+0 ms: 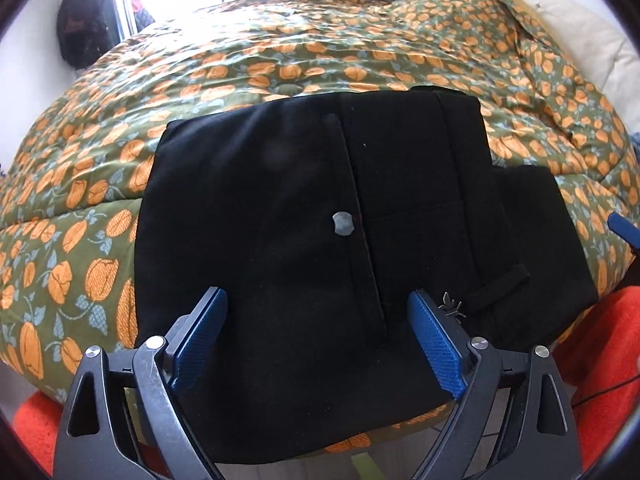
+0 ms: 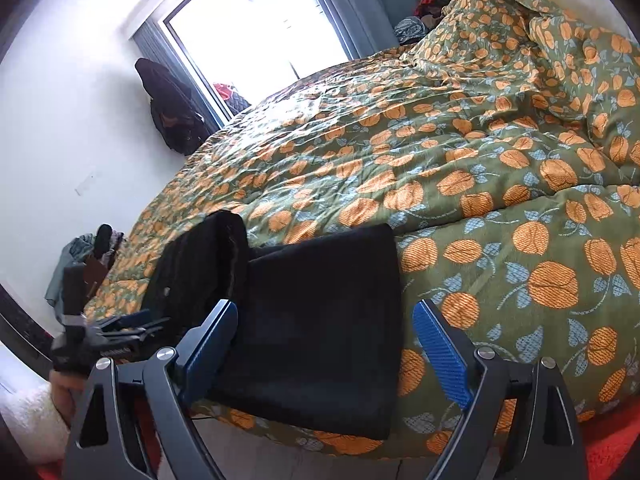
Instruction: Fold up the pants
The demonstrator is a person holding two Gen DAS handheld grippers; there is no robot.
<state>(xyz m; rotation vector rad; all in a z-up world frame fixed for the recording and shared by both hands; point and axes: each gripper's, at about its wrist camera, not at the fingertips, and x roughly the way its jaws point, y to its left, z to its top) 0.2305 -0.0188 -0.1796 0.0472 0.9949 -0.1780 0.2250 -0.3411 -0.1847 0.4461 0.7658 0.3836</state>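
Black pants (image 1: 304, 208) lie folded into a compact stack on the near edge of the bed, with a grey button (image 1: 342, 224) on top. A lower layer sticks out to the right. My left gripper (image 1: 318, 300) is open and empty, hovering above the near part of the stack. In the right wrist view the pants (image 2: 320, 312) lie at the lower left, seen from their right end. My right gripper (image 2: 326, 316) is open and empty above that lower layer. The left gripper (image 2: 120, 328) shows blurred at the left edge there.
A green quilt with orange flowers (image 1: 280, 68) covers the bed (image 2: 500, 200). A cream pillow (image 1: 580, 40) lies at the far right. A bright window (image 2: 256, 28) and hanging dark clothes (image 2: 172, 108) stand beyond the bed. An orange rug (image 1: 612, 340) lies on the floor.
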